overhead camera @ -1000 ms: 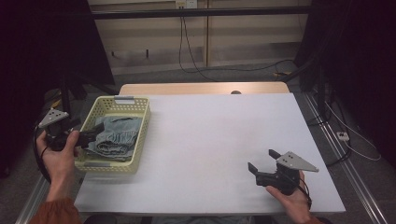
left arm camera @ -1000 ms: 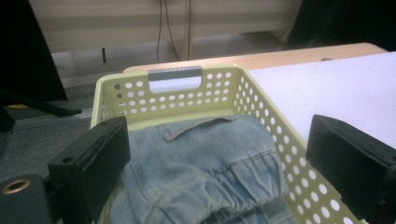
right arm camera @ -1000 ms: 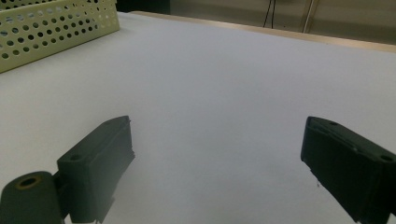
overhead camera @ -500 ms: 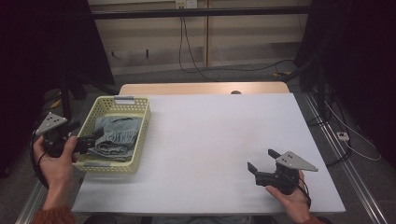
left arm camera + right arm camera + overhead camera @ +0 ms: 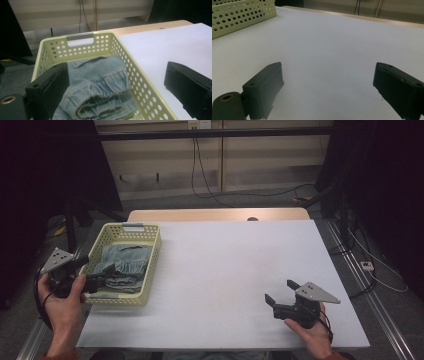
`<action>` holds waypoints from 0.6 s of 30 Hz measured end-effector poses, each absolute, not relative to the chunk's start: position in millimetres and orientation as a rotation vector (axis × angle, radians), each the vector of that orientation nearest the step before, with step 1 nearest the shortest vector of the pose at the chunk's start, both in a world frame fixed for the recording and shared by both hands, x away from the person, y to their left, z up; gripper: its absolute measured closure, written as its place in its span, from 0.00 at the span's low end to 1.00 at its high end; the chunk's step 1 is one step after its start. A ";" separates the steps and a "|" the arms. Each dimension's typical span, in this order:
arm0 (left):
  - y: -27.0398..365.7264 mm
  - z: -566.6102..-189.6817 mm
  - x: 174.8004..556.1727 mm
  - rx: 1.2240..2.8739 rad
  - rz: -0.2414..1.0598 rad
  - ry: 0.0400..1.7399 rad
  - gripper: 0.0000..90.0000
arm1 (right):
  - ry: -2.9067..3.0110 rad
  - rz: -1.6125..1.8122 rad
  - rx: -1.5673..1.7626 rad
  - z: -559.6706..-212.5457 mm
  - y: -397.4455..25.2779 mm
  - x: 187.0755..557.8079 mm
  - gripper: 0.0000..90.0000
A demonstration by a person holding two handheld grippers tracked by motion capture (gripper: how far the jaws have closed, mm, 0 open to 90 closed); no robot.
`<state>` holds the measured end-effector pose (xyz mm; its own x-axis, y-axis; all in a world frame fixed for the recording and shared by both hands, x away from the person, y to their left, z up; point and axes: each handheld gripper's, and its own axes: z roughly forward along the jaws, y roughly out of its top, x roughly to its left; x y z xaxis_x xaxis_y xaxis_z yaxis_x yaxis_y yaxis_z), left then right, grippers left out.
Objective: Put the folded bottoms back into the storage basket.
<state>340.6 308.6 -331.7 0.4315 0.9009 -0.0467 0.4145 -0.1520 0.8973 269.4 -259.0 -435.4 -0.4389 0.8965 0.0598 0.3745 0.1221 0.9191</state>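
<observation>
1. Denim, pale blue and folded, is what the work turns on: a pair of jeans (image 5: 97, 85) with an elastic cuff lies in a yellow perforated basket (image 5: 150, 265), just ahead of the left gripper (image 5: 102, 282).
2. That left gripper has its jaws set wide apart, holding nothing. In the left gripper view one jaw hangs over the near end of the basket, above the fabric, and the other stands outside the basket wall, over the white table (image 5: 175, 47); so the wall sits between them.
3. Whether either jaw touches the cloth cannot be told from these views.
4. My reading of the step: an approach to pick the jeans out of the basket, with no grasp yet made.
5. The right gripper (image 5: 282, 297) rests low over the bare table, well apart from the basket, which lies far off to its left and ahead. Its jaws are also spread and empty.
6. The next move, as I judge it, calls for shifting the left gripper sideways so both jaws clear the basket wall, lowering onto the rolled cuff, then closing on a thick fold.
7. A risk: closing now could catch the plastic rim instead of the fabric.
</observation>
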 end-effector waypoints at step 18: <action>261.8 -327.9 337.7 1.840 0.625 1.015 0.07 | 1.888 1.297 1.224 -435.7 -259.5 270.6 0.10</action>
